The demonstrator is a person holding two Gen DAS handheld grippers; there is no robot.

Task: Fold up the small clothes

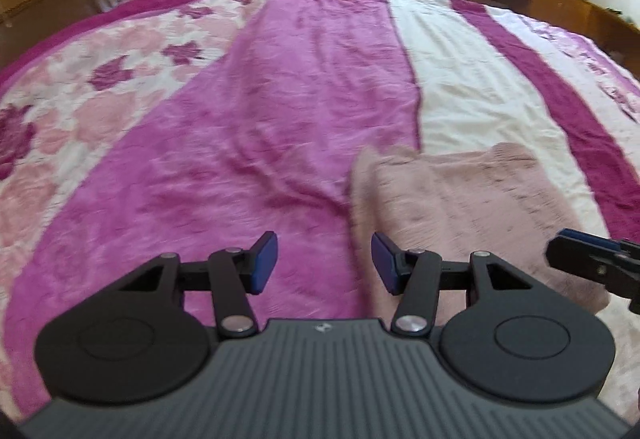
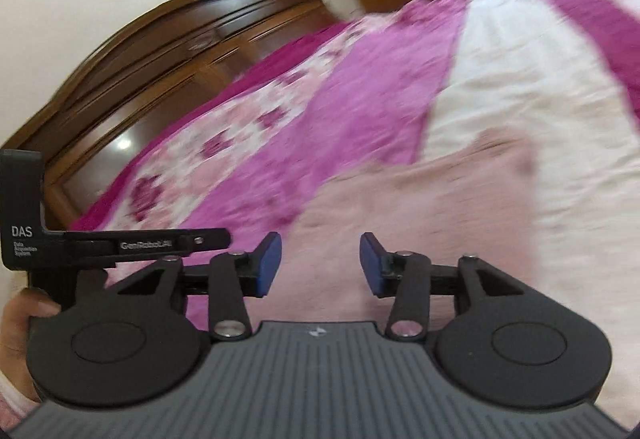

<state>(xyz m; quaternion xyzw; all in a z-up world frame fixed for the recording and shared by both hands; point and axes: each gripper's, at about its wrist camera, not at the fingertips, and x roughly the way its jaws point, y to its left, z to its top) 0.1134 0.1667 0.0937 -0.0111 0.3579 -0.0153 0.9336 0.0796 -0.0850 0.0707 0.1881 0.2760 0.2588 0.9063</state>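
The left gripper (image 1: 324, 265) is spread wide with nothing between its blue pads, hovering over the bedspread (image 1: 248, 127) at the left edge of a pale pink knitted garment (image 1: 472, 199) lying flat there. The right gripper (image 2: 320, 265) is likewise spread and empty above the same garment (image 2: 420, 207); the view is blurred

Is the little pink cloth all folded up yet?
Not yet, it seems. The pink cloth lies spread on the bedspread, with one edge lifted at its left side. The left gripper and right gripper are both open and hold nothing. Grabbing the cloth and folding it appear to be left.
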